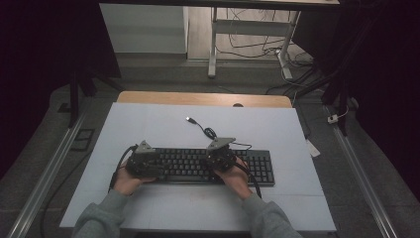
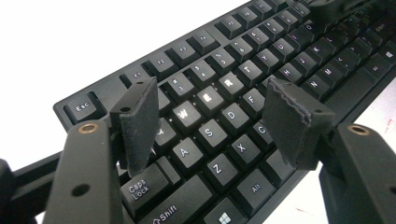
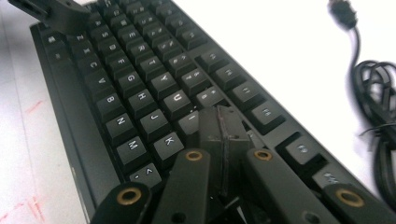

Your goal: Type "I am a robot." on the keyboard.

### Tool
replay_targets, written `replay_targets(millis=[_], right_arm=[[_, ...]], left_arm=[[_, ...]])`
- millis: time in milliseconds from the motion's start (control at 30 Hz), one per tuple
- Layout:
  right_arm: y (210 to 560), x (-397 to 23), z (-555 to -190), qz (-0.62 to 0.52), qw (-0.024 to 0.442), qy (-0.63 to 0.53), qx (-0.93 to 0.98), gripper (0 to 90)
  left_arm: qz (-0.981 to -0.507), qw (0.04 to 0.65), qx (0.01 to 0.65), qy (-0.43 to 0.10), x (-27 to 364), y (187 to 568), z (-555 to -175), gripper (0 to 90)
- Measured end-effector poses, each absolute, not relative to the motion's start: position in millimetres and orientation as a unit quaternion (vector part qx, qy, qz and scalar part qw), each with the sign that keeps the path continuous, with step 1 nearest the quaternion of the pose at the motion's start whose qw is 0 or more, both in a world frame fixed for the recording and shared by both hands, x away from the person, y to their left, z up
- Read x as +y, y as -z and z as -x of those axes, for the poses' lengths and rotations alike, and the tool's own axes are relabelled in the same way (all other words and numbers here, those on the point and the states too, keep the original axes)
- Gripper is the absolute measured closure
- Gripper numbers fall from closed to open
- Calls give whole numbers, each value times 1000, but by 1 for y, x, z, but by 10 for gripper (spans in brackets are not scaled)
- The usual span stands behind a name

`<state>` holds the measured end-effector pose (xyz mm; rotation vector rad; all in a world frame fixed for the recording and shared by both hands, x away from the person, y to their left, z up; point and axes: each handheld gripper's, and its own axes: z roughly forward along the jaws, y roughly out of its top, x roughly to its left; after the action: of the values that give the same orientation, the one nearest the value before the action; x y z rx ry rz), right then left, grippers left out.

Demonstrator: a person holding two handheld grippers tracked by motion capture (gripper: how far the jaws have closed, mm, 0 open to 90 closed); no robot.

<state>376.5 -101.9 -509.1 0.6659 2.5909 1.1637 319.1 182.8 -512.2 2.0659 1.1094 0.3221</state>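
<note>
A black keyboard (image 1: 257, 168) lies across a pale mat (image 1: 163, 124), and a person's hands hold both grippers over it. My left gripper (image 1: 144, 162) hovers above the left letter keys. In the left gripper view its jaws (image 2: 215, 121) stand open, with the lit W, E and R keys (image 2: 208, 100) in the gap and nothing held. My right gripper (image 1: 221, 157) is over the middle-right keys. In the right gripper view its jaws (image 3: 223, 128) are shut together with nothing between them, the tips low over the keys beside K (image 3: 168, 140). I cannot tell whether they touch a key.
The keyboard's cable (image 1: 210, 133) lies coiled on the mat behind the keyboard, with its USB plug (image 1: 189, 119) loose farther back. In the right gripper view the cable (image 3: 373, 93) is at the right. The mat ends at a wooden table edge (image 1: 203, 97).
</note>
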Motion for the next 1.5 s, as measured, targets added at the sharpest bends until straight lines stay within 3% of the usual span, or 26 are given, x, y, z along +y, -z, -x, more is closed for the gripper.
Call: replay_targets(millis=[433,800,1233,1400,1500], right_arm=[[497,-164,-359,-251,112,-433,858,888],[491,-221,-340,-283,114,-479,823,639],[498,-217,-337,-280,135,-458,833,572],[499,-213,-336,-274,139,-453,837,558],[499,-211,-336,-271,138,-454,838,556]], left_arm=[[-805,381,437,-126,185,512,-319,362],[-802,393,434,-115,181,511,-321,360],[-797,405,434,-112,184,506,-321,380],[-799,416,419,-116,183,498,-321,456],[-801,426,405,-116,179,495,-322,577]])
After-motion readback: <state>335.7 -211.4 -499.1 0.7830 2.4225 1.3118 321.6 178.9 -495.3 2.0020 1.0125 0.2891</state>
